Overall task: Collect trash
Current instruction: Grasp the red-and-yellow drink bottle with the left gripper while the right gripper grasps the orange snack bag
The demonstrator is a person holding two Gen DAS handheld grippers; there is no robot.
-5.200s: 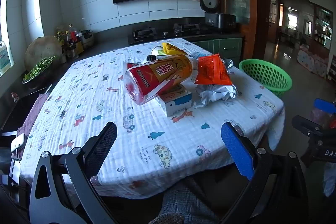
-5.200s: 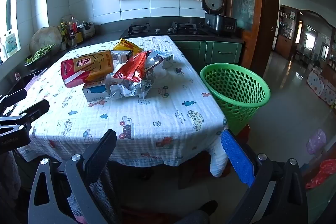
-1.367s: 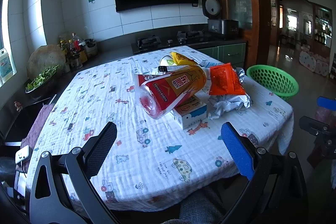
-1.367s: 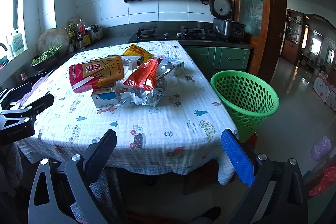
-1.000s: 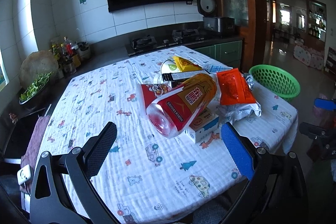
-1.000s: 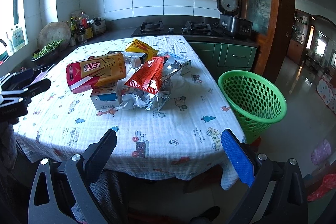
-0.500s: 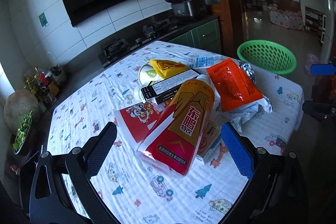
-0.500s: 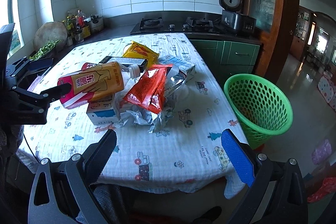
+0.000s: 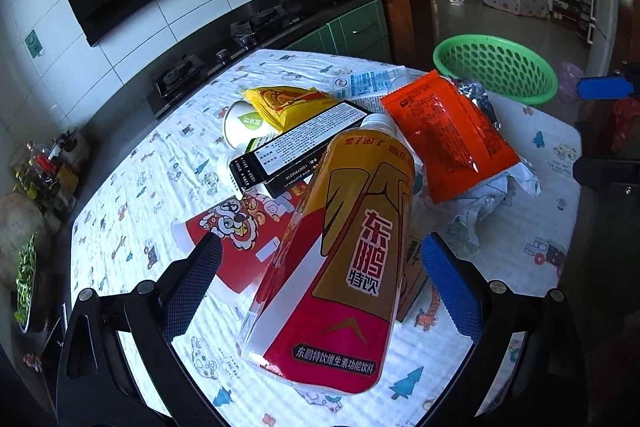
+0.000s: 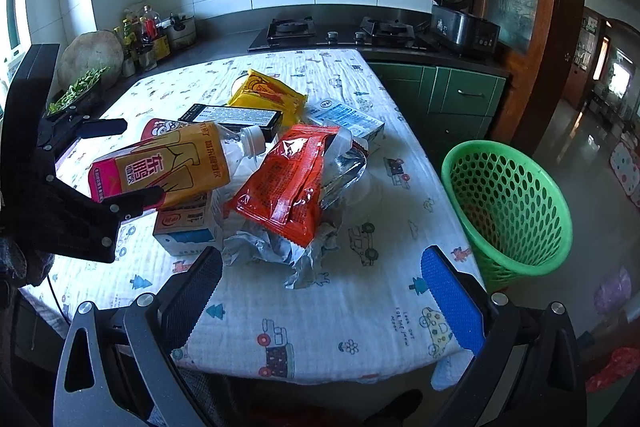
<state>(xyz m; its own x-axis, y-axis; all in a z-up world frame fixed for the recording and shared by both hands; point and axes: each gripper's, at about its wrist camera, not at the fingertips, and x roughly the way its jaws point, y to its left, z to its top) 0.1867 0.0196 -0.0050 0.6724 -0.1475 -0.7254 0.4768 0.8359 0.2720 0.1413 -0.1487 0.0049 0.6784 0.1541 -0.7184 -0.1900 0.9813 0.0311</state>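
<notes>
My left tongs (image 9: pixel 320 281) gape wide around the yellow-red drink bottle (image 9: pixel 340 267) lying atop the trash pile on the worktop (image 9: pixel 132 195); green basket (image 9: pixel 496 69) beyond.

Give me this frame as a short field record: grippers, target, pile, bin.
left gripper: open, fingers either side of the bottle
right gripper: open, holding nothing, at the table's near edge
target: yellow-and-red plastic drink bottle, lying tilted on a small carton
pile: orange snack packet, crumpled silver wrapper
bin: green perforated plastic basket, on the floor beside the table
</notes>
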